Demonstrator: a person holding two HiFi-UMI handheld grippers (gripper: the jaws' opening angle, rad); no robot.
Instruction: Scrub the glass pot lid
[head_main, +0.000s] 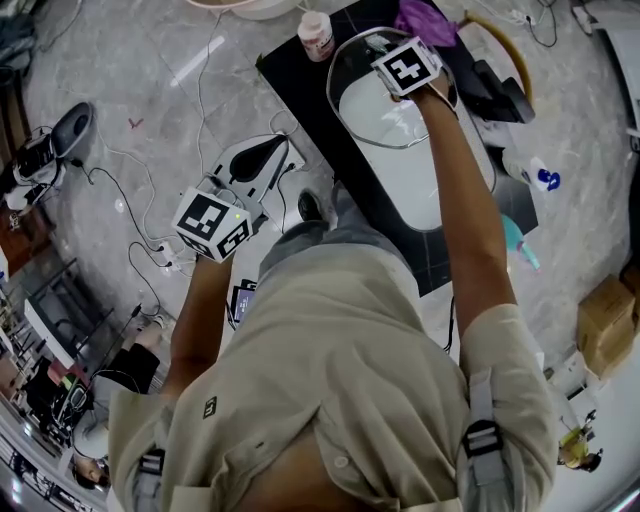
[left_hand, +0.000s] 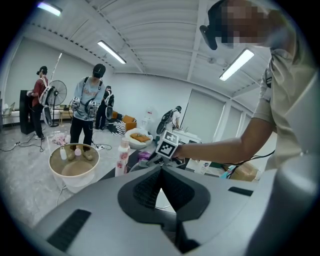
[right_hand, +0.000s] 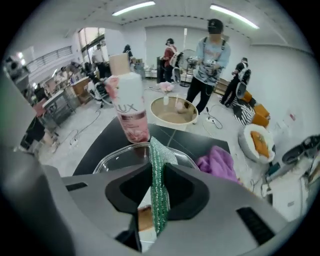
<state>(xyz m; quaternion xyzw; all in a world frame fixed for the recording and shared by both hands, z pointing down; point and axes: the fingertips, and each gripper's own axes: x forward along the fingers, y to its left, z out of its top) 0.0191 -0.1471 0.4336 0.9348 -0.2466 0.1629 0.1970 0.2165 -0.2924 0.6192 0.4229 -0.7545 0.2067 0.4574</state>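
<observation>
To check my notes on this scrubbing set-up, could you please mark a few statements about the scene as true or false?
1. The right gripper is shut on a green scouring pad. True.
2. A purple cloth lies on the dark table beside the glass pot lid. True.
3. The left gripper grips the glass pot lid. False: its jaws are together on nothing, and it is held off to the side, away from the table.
4. The pink-labelled bottle lies on its side. False: it stands upright on the table beyond the lid.
</observation>
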